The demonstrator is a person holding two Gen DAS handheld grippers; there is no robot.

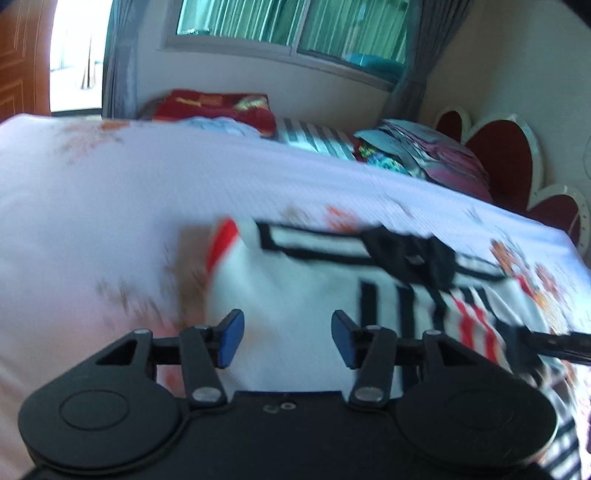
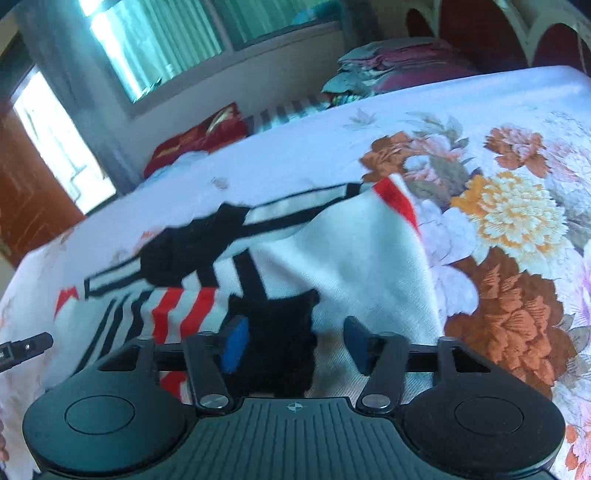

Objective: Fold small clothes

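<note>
A small white shirt (image 1: 306,284) with black bands, red cuffs and red-and-black stripes lies on the floral bedsheet (image 1: 110,192). My left gripper (image 1: 287,339) is open just above the shirt's plain white part, holding nothing. The shirt (image 2: 351,251) also fills the middle of the right wrist view. My right gripper (image 2: 295,345) is open with a black patch of the shirt between its blue pads (image 2: 236,343), not clamped. The tip of the right gripper (image 1: 554,343) shows at the left wrist view's right edge, and the left gripper's tip (image 2: 26,349) at the right wrist view's left edge.
Folded clothes and blankets (image 1: 424,155) are piled at the far side of the bed, with a red pillow (image 1: 221,107) beside them. A red scalloped headboard (image 1: 506,147) stands at the right. A window (image 1: 295,26) and curtains are behind.
</note>
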